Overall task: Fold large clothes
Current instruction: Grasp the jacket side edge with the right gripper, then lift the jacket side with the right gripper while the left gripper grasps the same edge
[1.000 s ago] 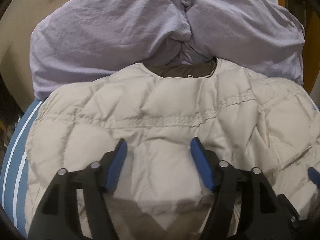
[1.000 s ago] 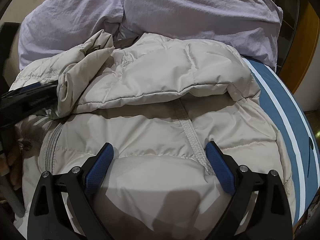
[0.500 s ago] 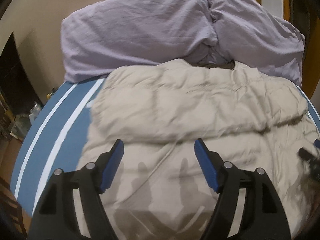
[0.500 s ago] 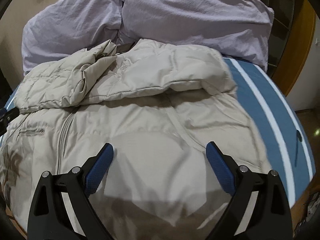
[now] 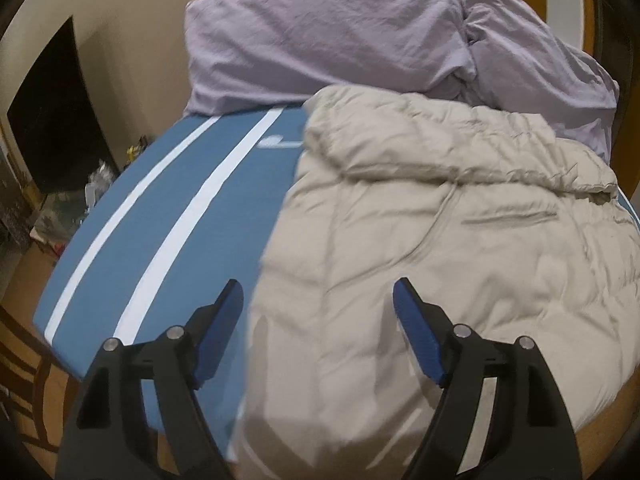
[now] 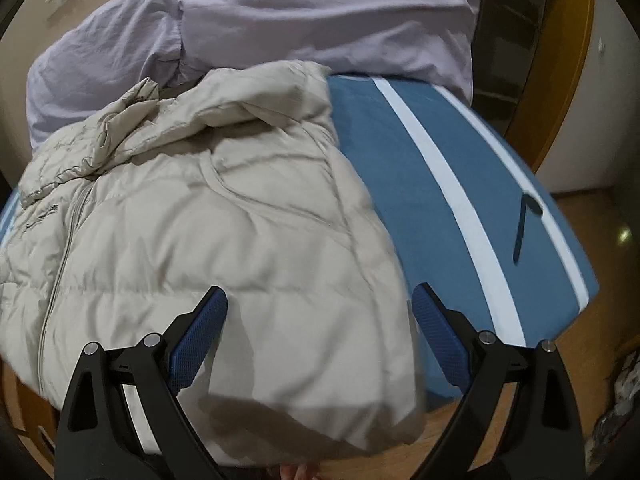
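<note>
A beige quilted puffer jacket (image 5: 440, 248) lies on the blue bed, its sleeves folded across the chest and its hem hanging over the near edge. It also shows in the right wrist view (image 6: 208, 232), zipper down its left side. My left gripper (image 5: 318, 320) is open and empty above the jacket's lower left edge. My right gripper (image 6: 320, 324) is open and empty above the jacket's lower right edge. Neither gripper touches the jacket.
The bed has a blue cover with white stripes (image 5: 172, 232) (image 6: 460, 200). Lilac pillows (image 5: 360, 36) (image 6: 280, 20) lie behind the jacket. A dark thin object (image 6: 522, 228) lies on the cover at right. Wooden floor and clutter (image 5: 64, 208) lie beside the bed.
Both grippers have pulled back from the jacket toward the near edge and apart, left one leftward, right one rightward. The sleeves now lie folded across the chest.
</note>
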Demonstrator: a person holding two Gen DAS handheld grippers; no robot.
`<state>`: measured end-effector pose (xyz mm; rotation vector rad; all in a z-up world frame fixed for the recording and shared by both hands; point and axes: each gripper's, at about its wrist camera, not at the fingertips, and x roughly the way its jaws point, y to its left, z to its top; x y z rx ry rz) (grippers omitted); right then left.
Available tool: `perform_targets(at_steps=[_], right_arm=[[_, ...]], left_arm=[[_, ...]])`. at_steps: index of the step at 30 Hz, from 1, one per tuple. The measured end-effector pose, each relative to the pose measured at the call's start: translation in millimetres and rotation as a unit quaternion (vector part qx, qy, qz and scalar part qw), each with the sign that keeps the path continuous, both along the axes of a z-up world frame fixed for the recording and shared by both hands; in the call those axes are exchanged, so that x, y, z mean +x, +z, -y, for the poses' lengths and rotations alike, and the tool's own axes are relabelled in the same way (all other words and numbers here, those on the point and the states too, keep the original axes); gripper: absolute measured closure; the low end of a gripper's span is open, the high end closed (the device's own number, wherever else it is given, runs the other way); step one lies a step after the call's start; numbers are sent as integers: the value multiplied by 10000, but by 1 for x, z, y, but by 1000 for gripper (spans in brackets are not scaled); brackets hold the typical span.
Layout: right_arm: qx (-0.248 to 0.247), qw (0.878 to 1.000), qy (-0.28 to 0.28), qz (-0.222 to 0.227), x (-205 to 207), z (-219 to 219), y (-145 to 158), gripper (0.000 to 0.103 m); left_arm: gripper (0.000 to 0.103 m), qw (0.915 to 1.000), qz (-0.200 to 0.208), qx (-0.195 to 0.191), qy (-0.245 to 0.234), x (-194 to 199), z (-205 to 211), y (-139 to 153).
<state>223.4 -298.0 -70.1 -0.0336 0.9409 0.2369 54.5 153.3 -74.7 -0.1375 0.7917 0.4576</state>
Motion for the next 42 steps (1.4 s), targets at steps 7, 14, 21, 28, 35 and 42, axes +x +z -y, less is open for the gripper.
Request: perform_targets(at_steps=[7,14,21,28,35,42], right_arm=[[603,9978,-33,-274,-4,26,-8,19],[1136,9910,-545,-443,-4,61,-15,22],[1258,9894,-424,-584,-9,63,-25,30],[1677,9832,-38,-713,-13,56,-25,74],[1668,9851,25,-408,-14,50,-6,92],[1584,9871,39,213,-1,40,35,93]], left_arm=[[25,9984,4,-558,69,-24,-22,-15],[25,9947,76,-1029,20,-37,-30,-22],[25,9906,75,-1362,-30,-40,-32,-30],[53,9861,142,-1624,-318,-45,-23,-29],[84,9869,300,-1548,-339,-44,-11,-12],[89,9862,765,-1426,-353,-37,-13,32]])
